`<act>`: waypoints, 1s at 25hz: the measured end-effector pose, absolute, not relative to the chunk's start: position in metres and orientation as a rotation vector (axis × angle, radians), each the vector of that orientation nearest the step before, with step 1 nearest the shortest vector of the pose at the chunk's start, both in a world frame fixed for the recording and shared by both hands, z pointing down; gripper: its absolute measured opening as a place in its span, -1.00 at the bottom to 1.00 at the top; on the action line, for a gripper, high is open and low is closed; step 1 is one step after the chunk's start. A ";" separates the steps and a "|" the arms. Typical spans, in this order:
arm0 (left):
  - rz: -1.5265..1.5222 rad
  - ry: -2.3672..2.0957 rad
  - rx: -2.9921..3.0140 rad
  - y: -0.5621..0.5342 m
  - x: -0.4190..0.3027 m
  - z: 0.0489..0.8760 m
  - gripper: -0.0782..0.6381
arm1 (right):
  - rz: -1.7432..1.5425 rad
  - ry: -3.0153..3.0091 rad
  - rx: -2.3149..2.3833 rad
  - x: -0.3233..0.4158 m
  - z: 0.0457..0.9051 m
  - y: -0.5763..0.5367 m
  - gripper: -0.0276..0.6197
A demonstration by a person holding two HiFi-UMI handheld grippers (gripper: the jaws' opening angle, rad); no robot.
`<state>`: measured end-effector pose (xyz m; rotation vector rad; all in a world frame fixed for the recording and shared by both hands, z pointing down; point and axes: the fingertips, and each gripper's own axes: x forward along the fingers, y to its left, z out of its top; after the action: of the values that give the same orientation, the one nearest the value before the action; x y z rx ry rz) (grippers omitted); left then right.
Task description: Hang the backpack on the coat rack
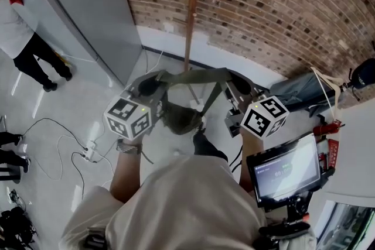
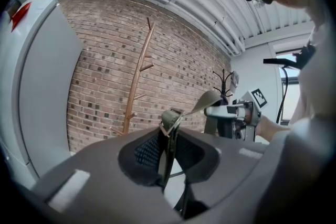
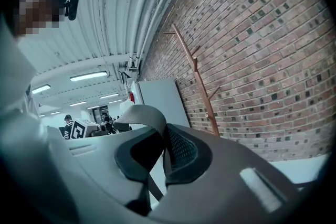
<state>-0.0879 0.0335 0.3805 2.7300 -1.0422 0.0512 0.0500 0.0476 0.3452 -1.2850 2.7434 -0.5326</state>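
Holding a soft olive-green fabric backpack [image 1: 181,117] in the air, above the pale floor [image 1: 76,102] and just in front of the body, by its flat olive webbing strap [image 1: 193,74]. Pinching that strap next to a buckle with the left gripper [image 1: 147,87], jaws drawn in to the webbing's thickness. Pinching the strap's other end with the right gripper [image 1: 237,88], jaws almost fully together on the thin band. Holding the two grippers apart and about level, probably to spread the strap into a wide loop with the bag's body sagging below, so that a peg can pass through. Facing a tall, slim wooden coat rack [image 1: 191,14] with short upward pegs, standing at the floor's far edge against the red brick wall [image 1: 281,9], beside a tall grey cabinet [image 1: 88,9]. Not yet hung: nothing touching the pegs, and the rack well beyond the bag. Likely next: closing in, raising the loop above a peg, lowering it over. Main risk, by the look of it: thin webbing sliding through the pads.
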 end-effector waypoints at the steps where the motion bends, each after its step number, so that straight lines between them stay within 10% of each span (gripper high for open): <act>1: 0.053 -1.051 2.724 0.028 -0.087 0.382 -0.69 | -0.534 2.750 -1.270 0.050 0.346 0.041 -0.89; 25: 0.038 -1.201 2.609 -0.122 -0.043 0.384 -0.69 | -0.555 2.838 -1.031 0.092 0.340 -0.133 -0.89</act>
<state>-0.0433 -0.1221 0.3839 2.6090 -1.2008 0.0381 0.0922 -0.1328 0.3399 -1.0313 2.8379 -0.5552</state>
